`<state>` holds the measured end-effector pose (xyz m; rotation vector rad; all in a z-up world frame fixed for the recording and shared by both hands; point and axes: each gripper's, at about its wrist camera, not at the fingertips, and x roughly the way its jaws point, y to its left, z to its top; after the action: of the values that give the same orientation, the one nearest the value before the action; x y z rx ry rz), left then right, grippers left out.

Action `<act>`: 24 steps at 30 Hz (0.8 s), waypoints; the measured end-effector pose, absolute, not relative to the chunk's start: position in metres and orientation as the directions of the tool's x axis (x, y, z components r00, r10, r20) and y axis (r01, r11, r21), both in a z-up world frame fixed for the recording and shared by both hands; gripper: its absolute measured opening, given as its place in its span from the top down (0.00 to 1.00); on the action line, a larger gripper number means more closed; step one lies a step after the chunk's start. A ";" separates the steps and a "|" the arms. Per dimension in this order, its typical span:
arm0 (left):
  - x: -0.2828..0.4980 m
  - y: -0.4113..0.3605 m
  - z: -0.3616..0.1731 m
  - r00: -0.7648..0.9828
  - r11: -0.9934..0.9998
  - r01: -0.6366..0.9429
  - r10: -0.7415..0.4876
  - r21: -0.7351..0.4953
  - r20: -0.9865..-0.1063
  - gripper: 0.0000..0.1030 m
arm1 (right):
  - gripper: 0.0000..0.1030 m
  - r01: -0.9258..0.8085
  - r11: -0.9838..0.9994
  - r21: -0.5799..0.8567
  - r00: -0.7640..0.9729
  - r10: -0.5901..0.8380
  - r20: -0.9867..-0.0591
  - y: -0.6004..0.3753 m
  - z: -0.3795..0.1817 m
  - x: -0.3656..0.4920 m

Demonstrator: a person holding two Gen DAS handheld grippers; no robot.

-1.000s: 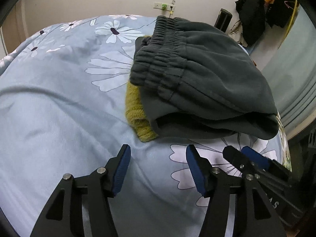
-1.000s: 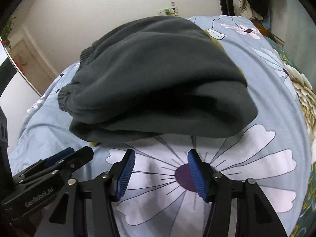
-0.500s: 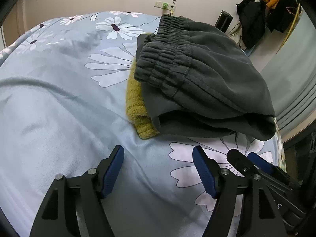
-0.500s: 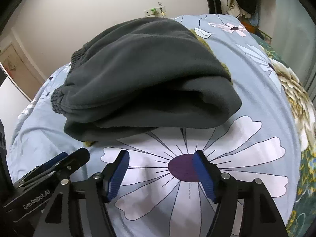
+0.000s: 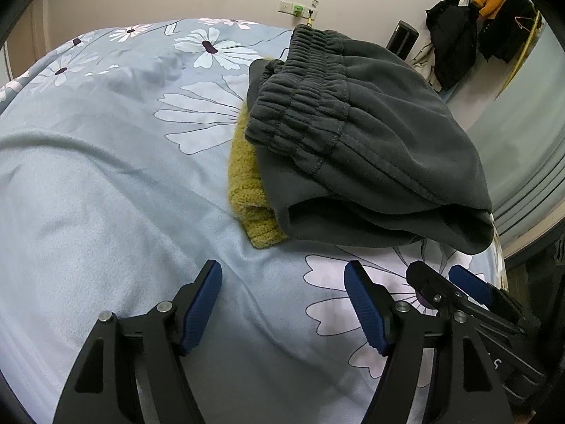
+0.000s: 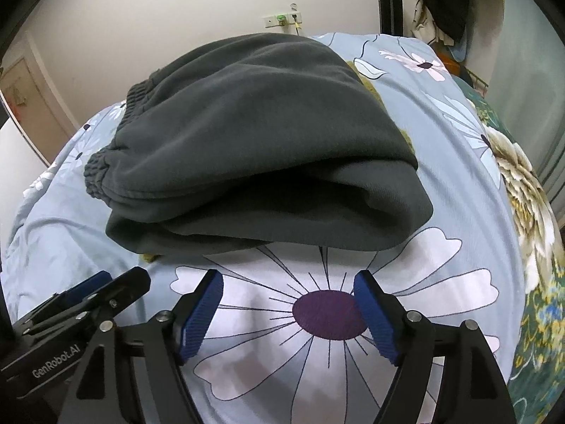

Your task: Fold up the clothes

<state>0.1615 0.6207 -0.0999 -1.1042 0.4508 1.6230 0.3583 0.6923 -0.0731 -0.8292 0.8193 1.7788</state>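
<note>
Folded dark grey sweatpants (image 5: 370, 152) lie on the flowered blue bedspread (image 5: 106, 194), elastic waistband toward the far left. They also fill the middle of the right wrist view (image 6: 254, 134). A folded mustard-yellow knit (image 5: 247, 190) lies under them, its edge sticking out on the left; a sliver shows in the right wrist view (image 6: 150, 257). My left gripper (image 5: 282, 282) is open and empty, just short of the stack's near left corner. My right gripper (image 6: 287, 289) is open and empty, over the bedspread (image 6: 459, 212) in front of the fold. Each gripper shows in the other's view.
A wall with a socket (image 5: 296, 9) stands behind the bed. Dark and orange clothes (image 5: 483, 17) hang at the far right. A green flowered cover (image 6: 529, 194) lies along the bed's right edge. Open bedspread stretches to the left.
Both grippers have opened wider and drawn back a little from the folded stack. The sweatpants and knit have not moved.
</note>
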 end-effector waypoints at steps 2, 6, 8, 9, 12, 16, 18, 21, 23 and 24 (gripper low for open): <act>0.161 0.620 -0.100 0.001 -0.360 -0.902 0.551 -0.239 -0.835 0.29 | 0.23 -0.939 -0.306 0.158 -0.295 0.480 -0.826 0.694 -0.073 0.358; 0.161 0.620 -0.101 0.003 -0.366 -0.899 0.547 -0.242 -0.837 0.29 | 0.23 -0.938 -0.311 0.153 -0.294 0.478 -0.828 0.691 -0.068 0.350; 0.161 0.619 -0.101 0.004 -0.367 -0.898 0.546 -0.244 -0.838 0.29 | 0.23 -0.937 -0.313 0.151 -0.293 0.476 -0.829 0.690 -0.066 0.344; 0.161 0.620 -0.101 0.006 -0.367 -0.897 0.547 -0.246 -0.837 0.29 | 0.23 -0.937 -0.314 0.151 -0.292 0.474 -0.830 0.690 -0.065 0.340; 0.161 0.620 -0.101 0.010 -0.366 -0.896 0.549 -0.251 -0.836 0.29 | 0.23 -0.937 -0.318 0.145 -0.289 0.472 -0.833 0.692 -0.064 0.335; 0.159 0.620 -0.103 0.014 -0.371 -0.893 0.546 -0.256 -0.838 0.29 | 0.23 -0.936 -0.319 0.147 -0.290 0.469 -0.834 0.693 -0.063 0.332; 0.159 0.620 -0.104 0.014 -0.372 -0.892 0.545 -0.257 -0.838 0.29 | 0.23 -0.936 -0.319 0.148 -0.291 0.467 -0.835 0.694 -0.063 0.330; 0.158 0.620 -0.105 0.013 -0.374 -0.892 0.543 -0.255 -0.840 0.29 | 0.23 -0.936 -0.321 0.147 -0.291 0.466 -0.836 0.695 -0.062 0.328; 0.158 0.621 -0.105 0.012 -0.375 -0.891 0.540 -0.254 -0.841 0.29 | 0.23 -0.936 -0.322 0.145 -0.290 0.466 -0.836 0.696 -0.061 0.327; 0.158 0.621 -0.106 0.011 -0.376 -0.892 0.539 -0.253 -0.842 0.29 | 0.23 -0.936 -0.321 0.146 -0.290 0.465 -0.837 0.696 -0.061 0.326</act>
<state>0.1580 0.6207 -0.1056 -1.1407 0.4413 1.6216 0.3264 0.6959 -0.0609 -0.8655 0.8111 1.7847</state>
